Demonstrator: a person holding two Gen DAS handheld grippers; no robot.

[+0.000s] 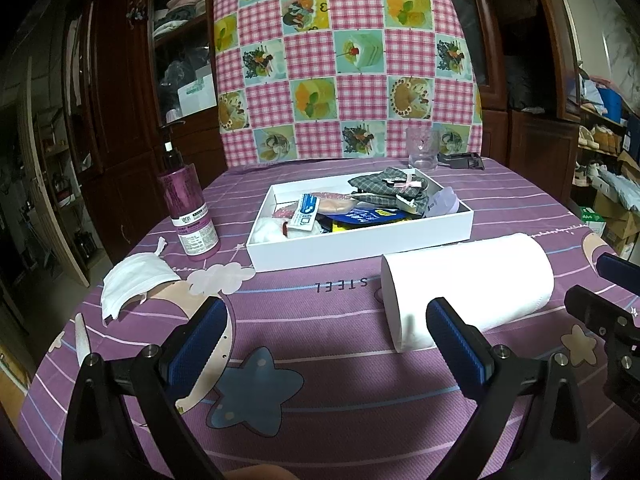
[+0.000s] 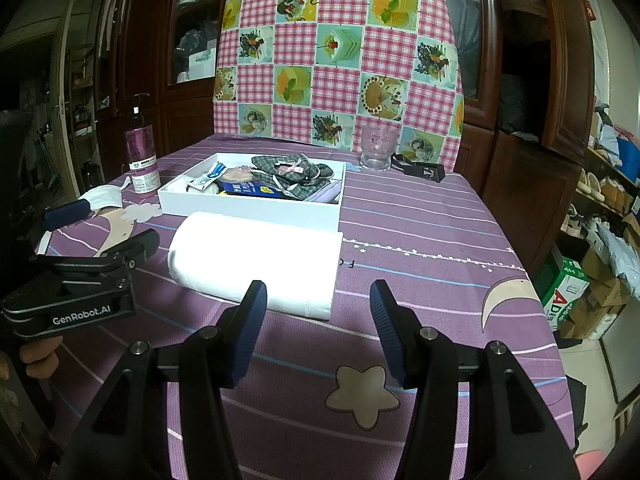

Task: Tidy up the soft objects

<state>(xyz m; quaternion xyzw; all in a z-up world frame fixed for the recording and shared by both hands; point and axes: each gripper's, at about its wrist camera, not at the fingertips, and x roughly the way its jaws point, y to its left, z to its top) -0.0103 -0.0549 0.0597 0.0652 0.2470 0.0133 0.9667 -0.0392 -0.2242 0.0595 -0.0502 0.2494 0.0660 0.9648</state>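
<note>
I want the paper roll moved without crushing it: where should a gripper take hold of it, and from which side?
Probably across the middle of the paper roll, coming from above with the pads on its long curved sides. It lies on its side in front of the white box, so the flat ends are awkward. The right gripper is open, close by; squeeze lightly, it looks soft.

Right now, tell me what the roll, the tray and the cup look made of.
Roll: soft white paper, matte, with a faint embossed edge; likely tissue.
Tray: white, smooth, thin straight walls; looks like cardboard, possibly plastic.
Cup: clear, with the cloth showing through; glass or plastic, hard to tell.
</note>
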